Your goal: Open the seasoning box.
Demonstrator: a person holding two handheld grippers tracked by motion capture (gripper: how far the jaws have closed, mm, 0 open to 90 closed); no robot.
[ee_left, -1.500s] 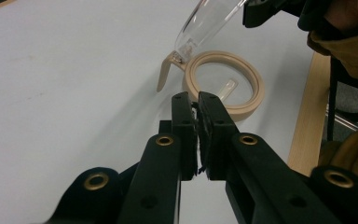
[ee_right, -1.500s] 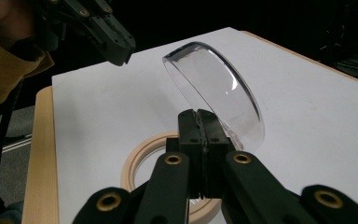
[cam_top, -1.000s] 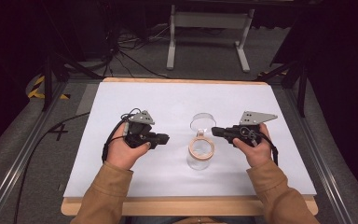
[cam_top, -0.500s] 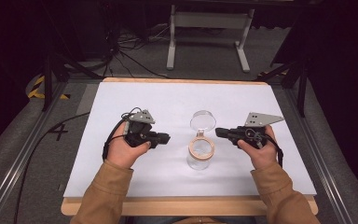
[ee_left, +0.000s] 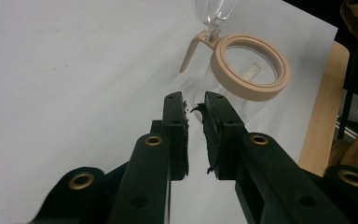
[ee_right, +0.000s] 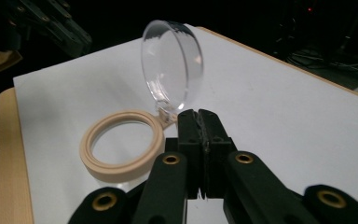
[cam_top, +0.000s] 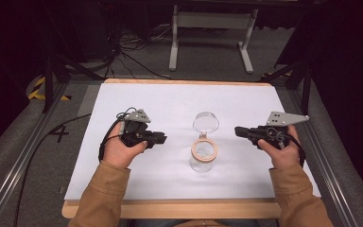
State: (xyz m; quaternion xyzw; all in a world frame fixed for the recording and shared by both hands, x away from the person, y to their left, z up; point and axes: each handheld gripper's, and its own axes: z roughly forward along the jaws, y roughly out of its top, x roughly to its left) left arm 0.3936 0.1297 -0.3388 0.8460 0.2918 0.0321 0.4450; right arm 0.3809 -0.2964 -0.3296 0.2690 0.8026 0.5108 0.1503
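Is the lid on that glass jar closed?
No, the clear lid stands swung up on its hinge, well off the jar's tan rim, leaving the mouth open.

I see a clear jar [cam_top: 202, 160] with a beige rim ring [ee_right: 121, 148] and a transparent lid [ee_right: 171, 65] on the white table sheet [cam_top: 179, 101]. Either side of the jar, black grippers; tan sleeves [cam_top: 101, 198] below them, pale wood table edge [cam_top: 170, 208].
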